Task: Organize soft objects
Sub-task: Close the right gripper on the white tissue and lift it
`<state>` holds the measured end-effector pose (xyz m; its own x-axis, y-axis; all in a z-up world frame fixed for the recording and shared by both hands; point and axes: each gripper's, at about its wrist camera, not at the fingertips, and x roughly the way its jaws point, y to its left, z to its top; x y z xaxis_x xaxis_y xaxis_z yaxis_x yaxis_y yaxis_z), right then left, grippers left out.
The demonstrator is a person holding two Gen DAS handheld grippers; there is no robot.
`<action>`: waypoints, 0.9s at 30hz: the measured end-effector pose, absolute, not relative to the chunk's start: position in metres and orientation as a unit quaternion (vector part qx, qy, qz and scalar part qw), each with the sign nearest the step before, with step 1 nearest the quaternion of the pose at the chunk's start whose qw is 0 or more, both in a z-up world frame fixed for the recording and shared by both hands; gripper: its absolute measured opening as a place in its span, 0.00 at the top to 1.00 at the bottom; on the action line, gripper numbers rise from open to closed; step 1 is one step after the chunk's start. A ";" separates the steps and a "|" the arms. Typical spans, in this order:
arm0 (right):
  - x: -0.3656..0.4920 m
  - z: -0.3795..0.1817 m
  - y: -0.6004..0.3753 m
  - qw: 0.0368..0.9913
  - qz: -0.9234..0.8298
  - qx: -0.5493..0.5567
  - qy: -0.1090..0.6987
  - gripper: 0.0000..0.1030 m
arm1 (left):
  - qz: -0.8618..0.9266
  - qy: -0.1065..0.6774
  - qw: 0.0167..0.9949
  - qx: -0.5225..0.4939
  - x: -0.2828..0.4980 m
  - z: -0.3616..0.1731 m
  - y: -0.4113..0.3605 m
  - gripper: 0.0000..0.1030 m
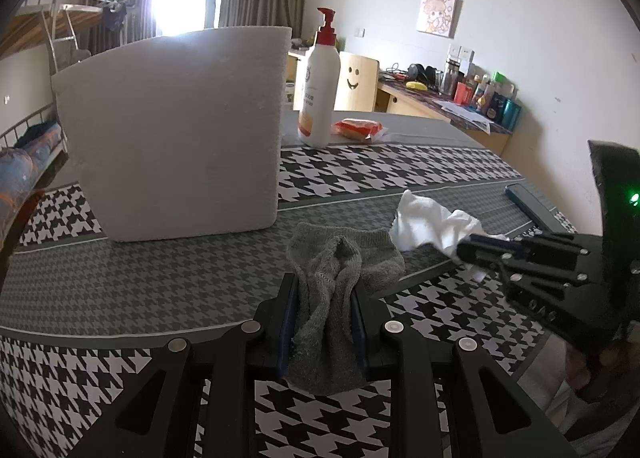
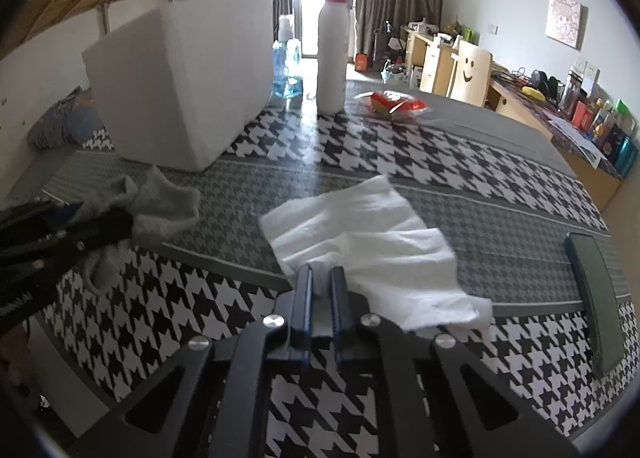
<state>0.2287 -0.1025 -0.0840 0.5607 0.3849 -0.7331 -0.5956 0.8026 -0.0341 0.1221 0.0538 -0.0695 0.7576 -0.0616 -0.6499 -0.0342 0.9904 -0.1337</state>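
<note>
My left gripper [image 1: 325,290] is shut on a grey sock [image 1: 340,270] that lies bunched on the houndstooth tablecloth; the sock also shows in the right wrist view [image 2: 160,205] beside the left gripper [image 2: 100,225]. My right gripper [image 2: 322,278] is shut on the near edge of a white cloth [image 2: 360,234] spread on the table; in the left wrist view this cloth [image 1: 432,221] sits right of the sock with the right gripper [image 1: 466,250] at it. A white foam box [image 1: 176,129] stands upright behind the sock and shows in the right wrist view [image 2: 188,77].
A white pump bottle [image 1: 320,85] and a red packet [image 1: 358,127] stand at the back of the table. A blue bottle [image 2: 287,65] is behind the box. A dark phone [image 2: 596,298] lies at the right edge. Desks and a chair line the right wall.
</note>
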 end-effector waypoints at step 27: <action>0.230 -0.069 -0.135 0.870 0.292 -0.120 0.378 0.62 | -0.017 0.346 0.936 -0.060 0.120 -0.067 0.042 0.75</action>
<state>0.2299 -0.1354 -0.0687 0.5437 0.4179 -0.7278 -0.5994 0.8004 0.0117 0.1201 0.0423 -0.0665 0.7606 -0.0739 -0.6450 -0.0096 0.9921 -0.1251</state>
